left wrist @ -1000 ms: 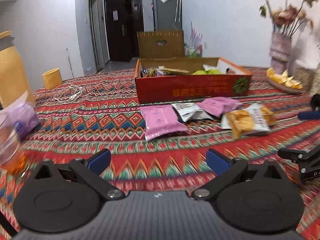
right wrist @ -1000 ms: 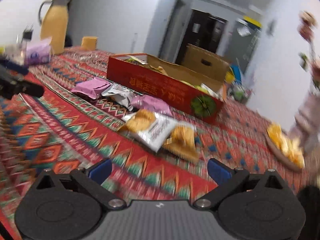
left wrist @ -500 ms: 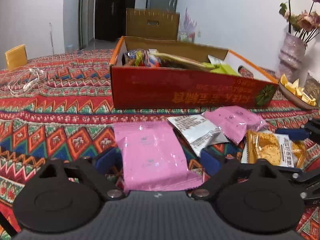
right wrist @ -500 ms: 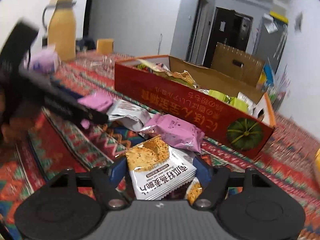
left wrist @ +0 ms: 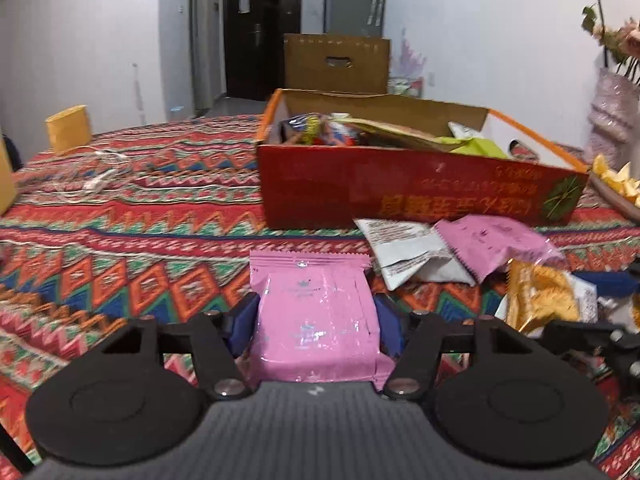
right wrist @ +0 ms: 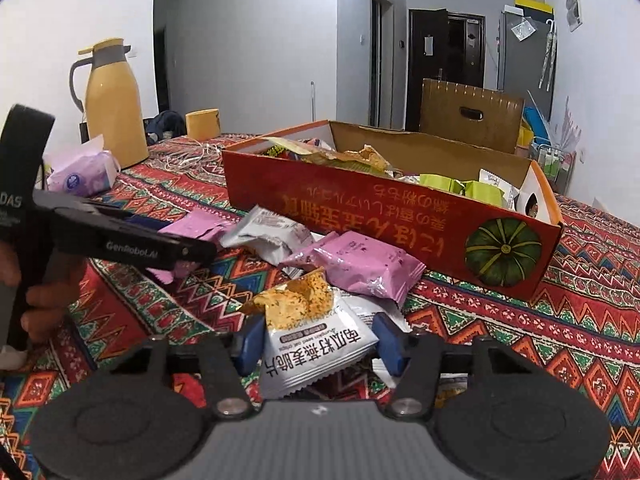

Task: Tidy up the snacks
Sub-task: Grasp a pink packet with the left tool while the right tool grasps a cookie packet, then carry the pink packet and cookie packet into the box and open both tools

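A shiny pink snack pack (left wrist: 316, 316) lies flat between my left gripper (left wrist: 316, 322) fingers, which have just been closing and now press its sides. My right gripper (right wrist: 318, 340), also just closing, squeezes a white and orange chip bag (right wrist: 310, 340). The red box (right wrist: 400, 216) sits just ahead.

Legible: "GenRobot.AI" on left gripper (right wrist: 132, 256) finger and "DAS" on its body; upside-down "南瓜籽燕麦脆片" on white packet (right wrist: 316, 354); inverted gold characters on red box (right wrist: 384, 216) front, mostly too blurred to read.
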`<action>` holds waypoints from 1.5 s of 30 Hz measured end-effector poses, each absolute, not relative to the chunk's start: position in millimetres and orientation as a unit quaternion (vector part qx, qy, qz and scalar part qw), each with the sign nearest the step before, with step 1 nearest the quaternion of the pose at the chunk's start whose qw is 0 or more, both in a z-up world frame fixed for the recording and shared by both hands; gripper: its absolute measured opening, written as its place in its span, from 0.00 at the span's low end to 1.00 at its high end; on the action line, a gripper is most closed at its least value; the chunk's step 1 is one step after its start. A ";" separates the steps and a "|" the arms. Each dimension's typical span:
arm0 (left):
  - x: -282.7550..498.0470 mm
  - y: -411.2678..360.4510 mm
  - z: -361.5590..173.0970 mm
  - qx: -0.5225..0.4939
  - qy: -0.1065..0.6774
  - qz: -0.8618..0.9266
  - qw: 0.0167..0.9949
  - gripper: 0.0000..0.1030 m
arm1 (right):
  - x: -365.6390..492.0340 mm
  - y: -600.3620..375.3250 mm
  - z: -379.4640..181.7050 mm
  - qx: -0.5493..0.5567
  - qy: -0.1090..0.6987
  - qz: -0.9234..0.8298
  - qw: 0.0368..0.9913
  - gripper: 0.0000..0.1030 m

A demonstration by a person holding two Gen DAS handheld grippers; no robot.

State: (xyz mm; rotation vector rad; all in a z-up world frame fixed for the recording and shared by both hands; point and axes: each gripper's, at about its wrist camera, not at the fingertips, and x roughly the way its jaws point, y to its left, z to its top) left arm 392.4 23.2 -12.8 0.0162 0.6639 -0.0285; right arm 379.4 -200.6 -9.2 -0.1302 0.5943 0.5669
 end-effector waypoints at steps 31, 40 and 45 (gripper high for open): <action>154.3 -22.0 34.0 -0.009 0.291 -0.020 0.956 0.61 | 160.6 -267.9 9.1 0.062 0.273 0.208 0.937 0.49; 187.5 -16.2 64.0 -0.010 0.262 -0.037 0.964 0.61 | 184.4 -278.5 37.8 0.045 0.247 0.212 0.945 0.49; 238.5 -9.7 89.0 -0.019 0.242 -0.077 0.967 0.61 | 228.7 -279.5 70.2 0.007 0.214 0.212 0.954 0.49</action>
